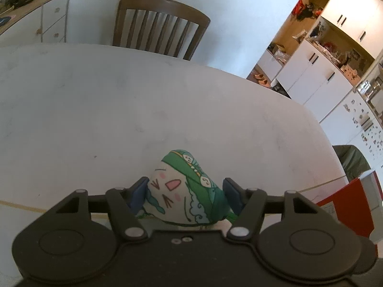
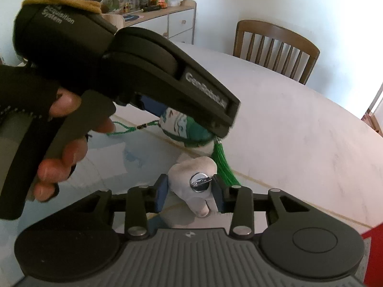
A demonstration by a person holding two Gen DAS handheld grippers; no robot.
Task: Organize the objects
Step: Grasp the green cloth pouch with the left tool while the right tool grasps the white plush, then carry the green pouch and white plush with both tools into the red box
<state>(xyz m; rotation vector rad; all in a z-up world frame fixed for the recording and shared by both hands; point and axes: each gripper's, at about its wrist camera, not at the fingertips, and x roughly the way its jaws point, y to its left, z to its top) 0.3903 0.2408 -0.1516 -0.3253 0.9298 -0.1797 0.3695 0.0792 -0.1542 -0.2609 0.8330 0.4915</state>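
A green and white plush charm with a cartoon face sits between the blue pads of my left gripper, which is shut on it over the table's near edge. In the right wrist view the same charm hangs under the left gripper's black body, held by a gloved hand; its green tassel and green cord dangle. Just below it, my right gripper is shut on a white plush toy with a metal clasp.
The white oval table stretches ahead, with a wooden chair at its far side. A red box stands low at the right. A white drawer cabinet with cluttered top lies far left, and shelving far right.
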